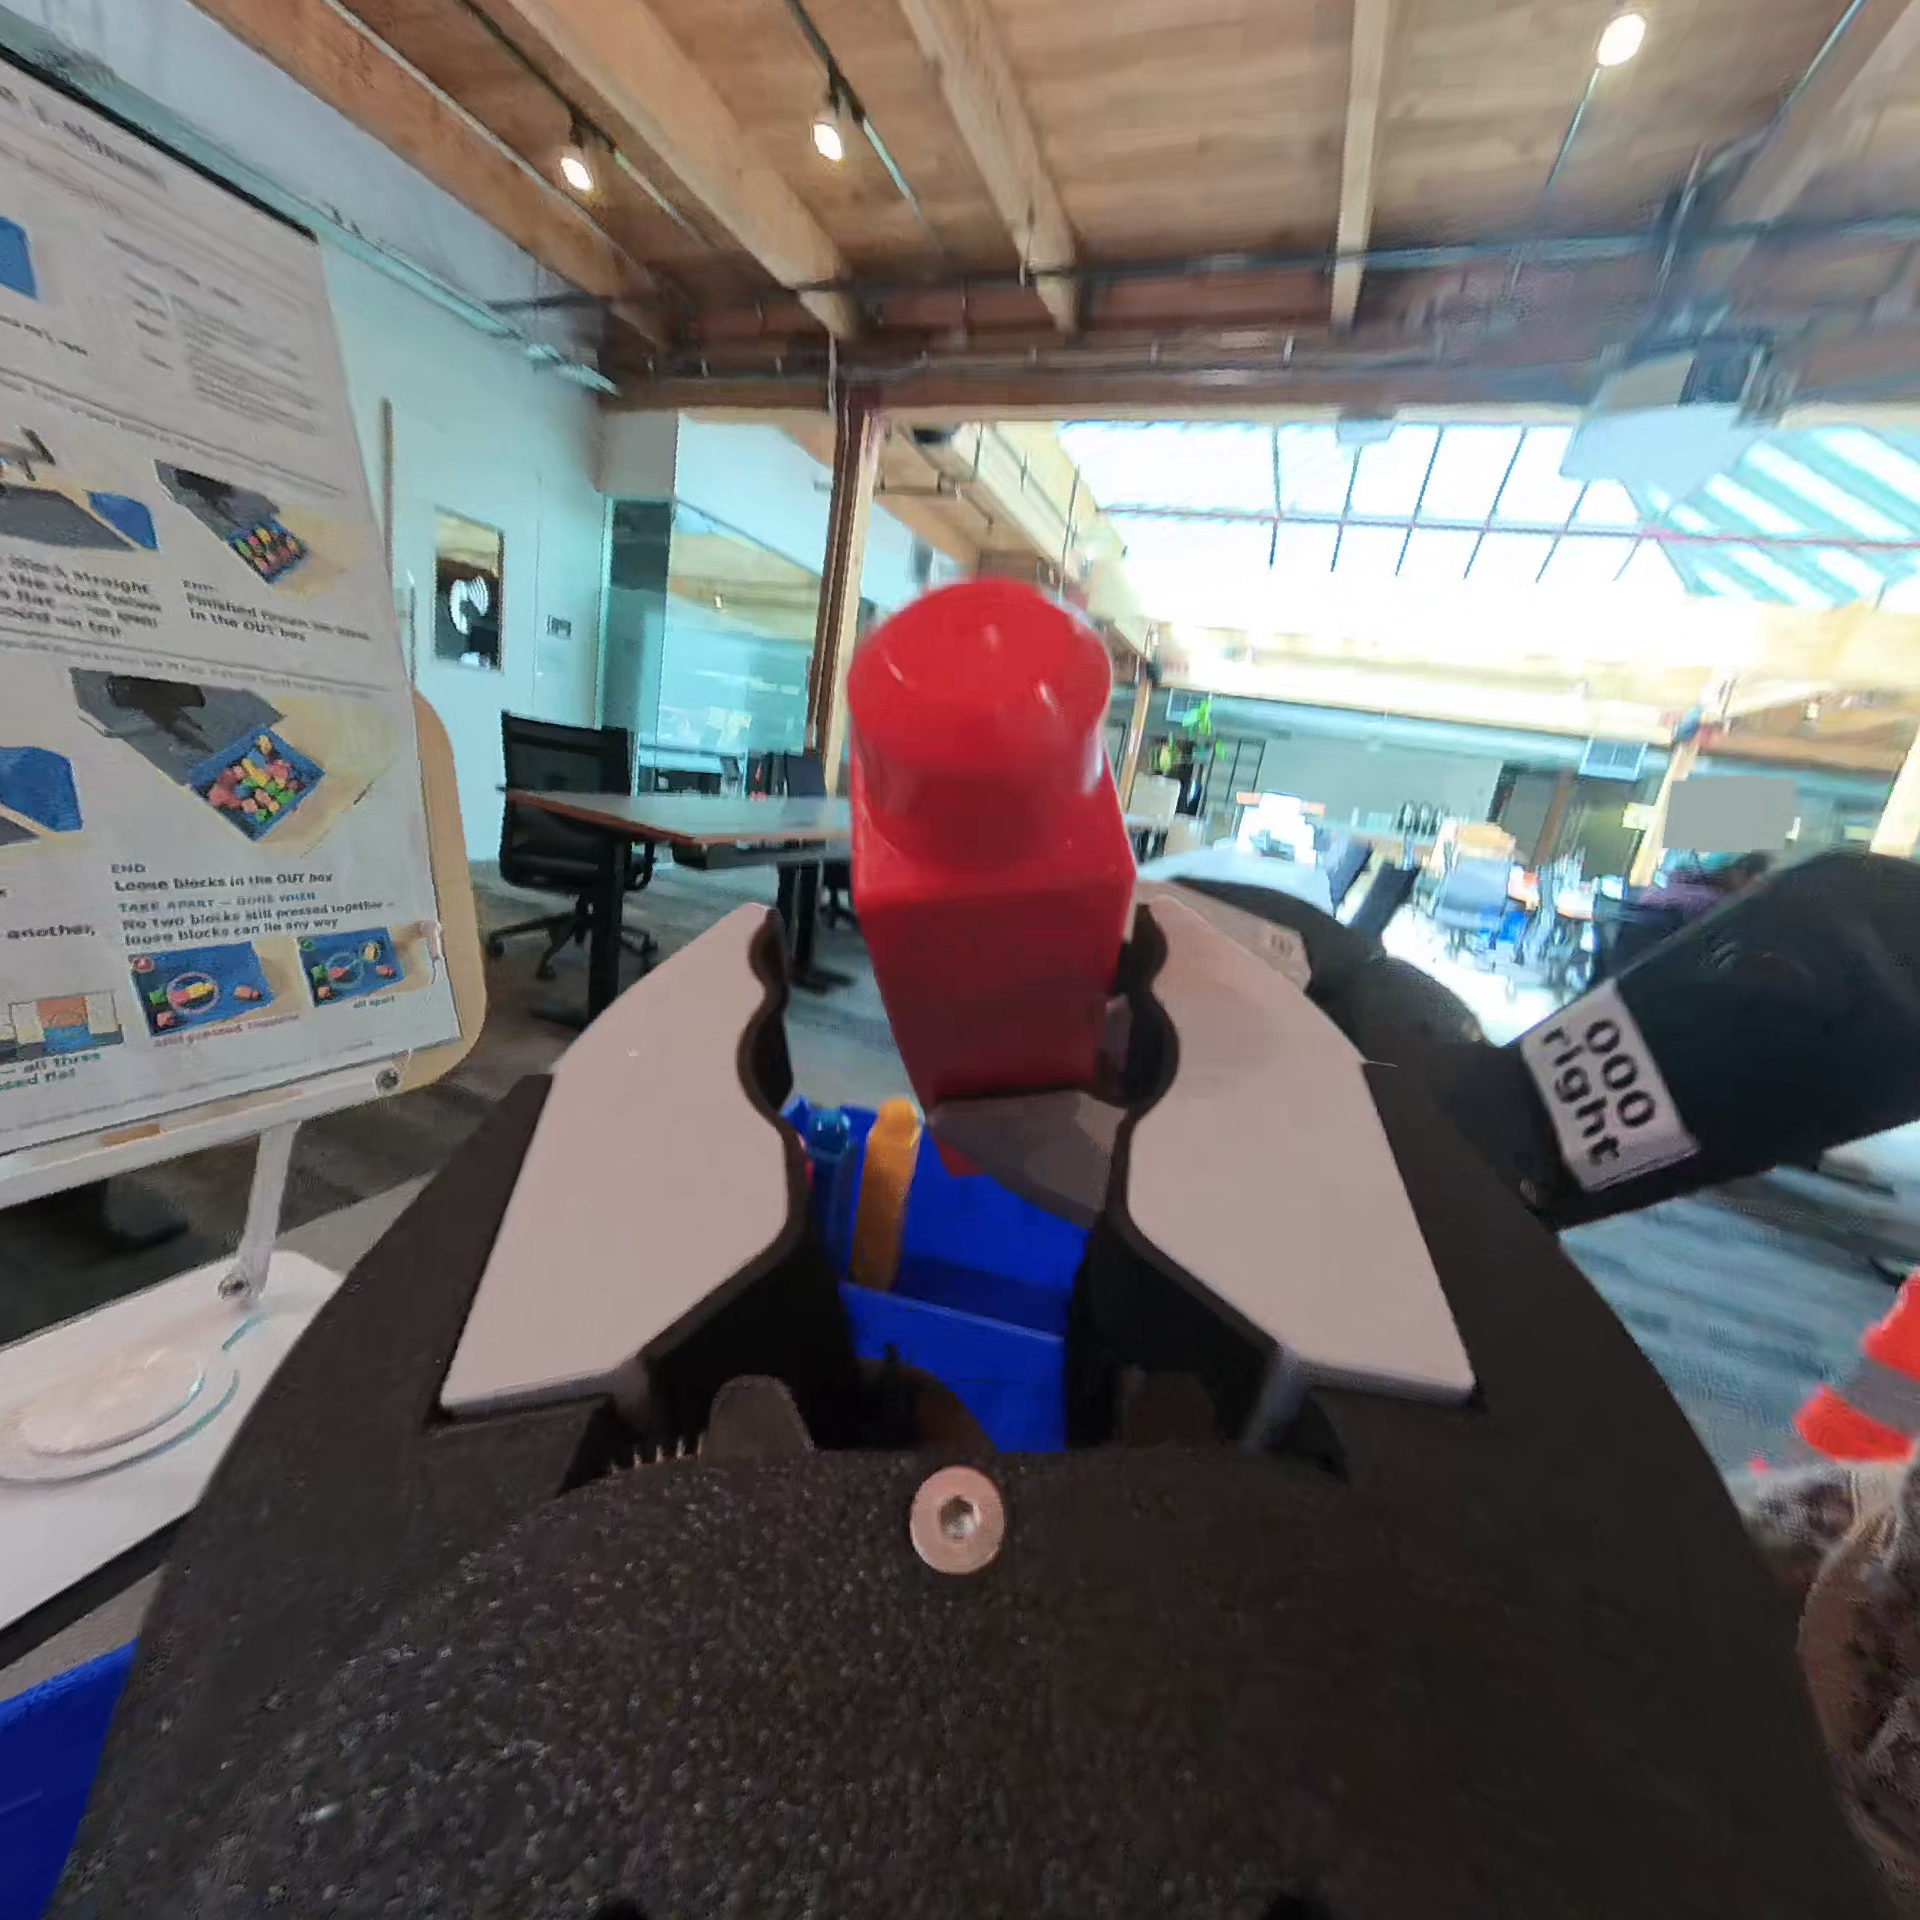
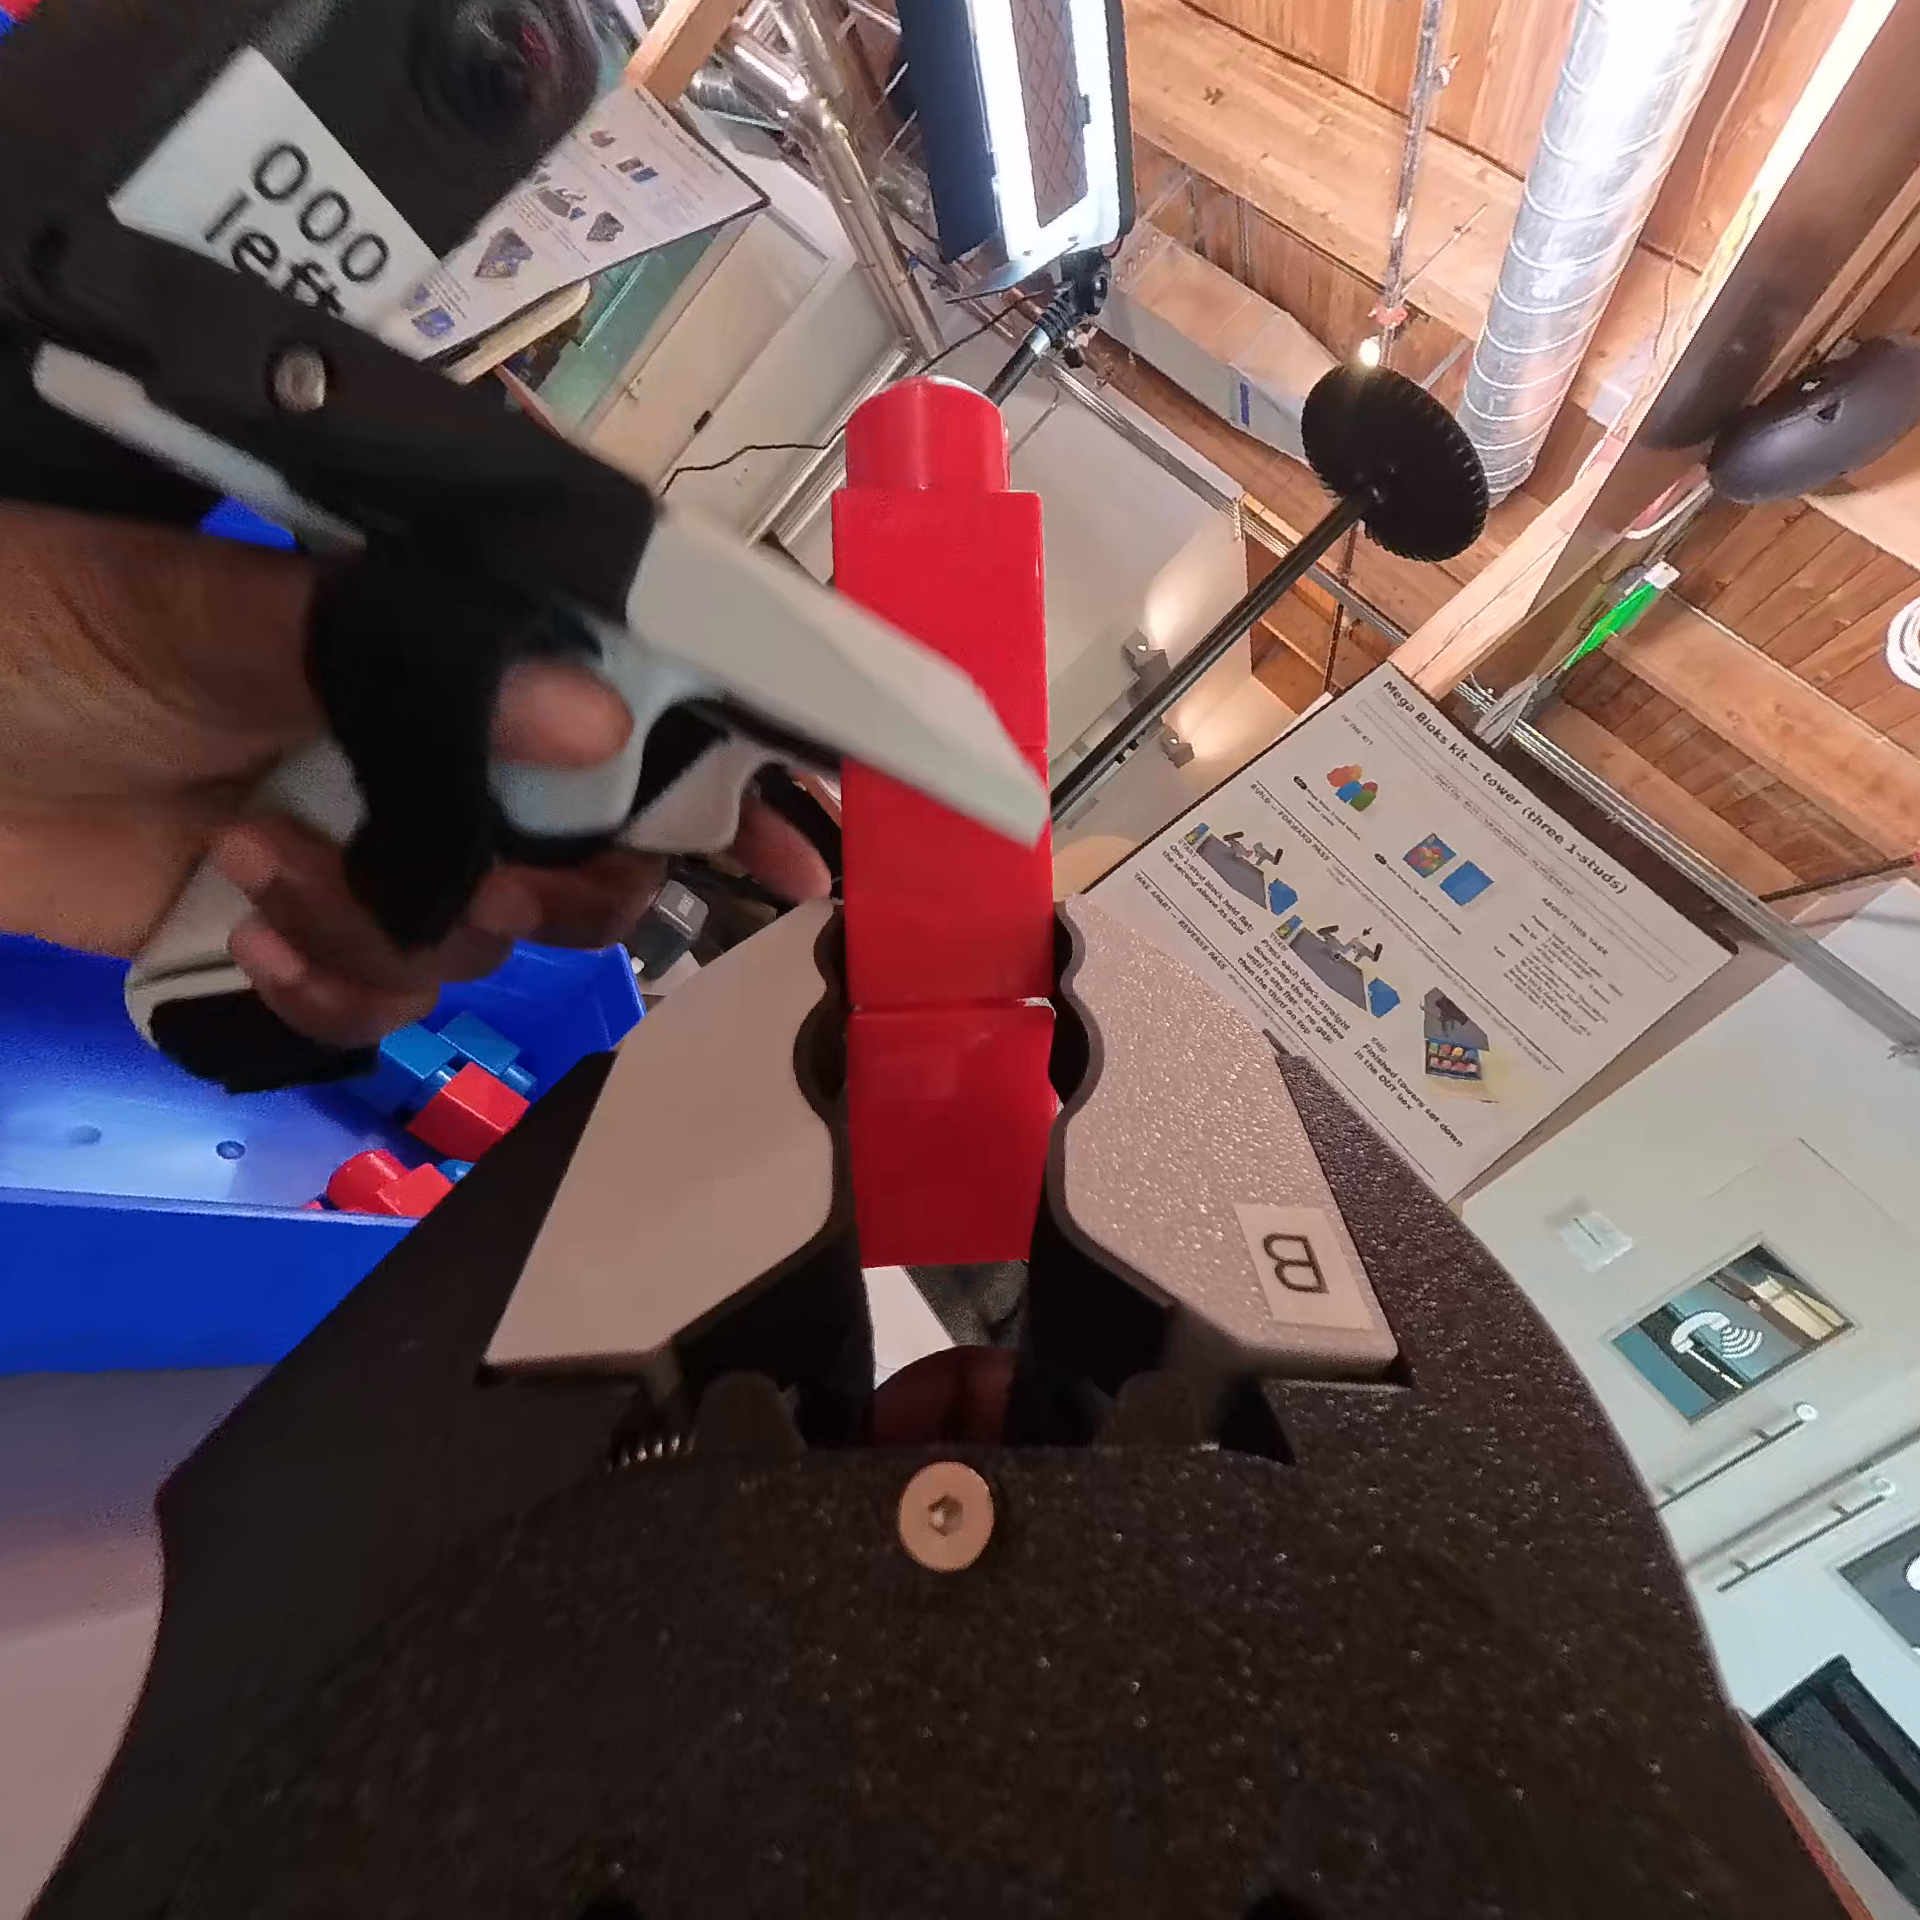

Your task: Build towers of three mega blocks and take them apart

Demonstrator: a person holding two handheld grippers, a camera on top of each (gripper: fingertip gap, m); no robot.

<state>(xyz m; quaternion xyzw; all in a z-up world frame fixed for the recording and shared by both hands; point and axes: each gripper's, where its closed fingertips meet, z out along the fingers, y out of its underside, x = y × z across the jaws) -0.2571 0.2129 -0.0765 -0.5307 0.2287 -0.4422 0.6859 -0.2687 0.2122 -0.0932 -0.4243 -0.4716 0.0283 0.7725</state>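
Note:
A tower of three red mega blocks (image 2: 940,831) stands upright in my right gripper (image 2: 945,920), which is shut on its bottom block (image 2: 940,1132). My left gripper (image 1: 956,925) is open around the tower's upper part (image 1: 987,831): its right finger touches the block and its left finger stands a little apart. In the right wrist view, one grey finger (image 2: 831,707) of the left gripper lies across the tower's middle block, and a hand holds that gripper. The right gripper's black body (image 1: 1662,1039) shows at the right of the left wrist view.
A blue bin (image 2: 156,1268) holding loose red and blue blocks (image 2: 457,1101) lies lower left; it also shows between the left fingers (image 1: 966,1340) with an orange block (image 1: 883,1184). An instruction sheet on a stand (image 1: 187,623) is left, and shows too in the right wrist view (image 2: 1403,935). A light panel (image 2: 1018,125) hangs above. Both grippers' tips are close together, under 4 cm apart.

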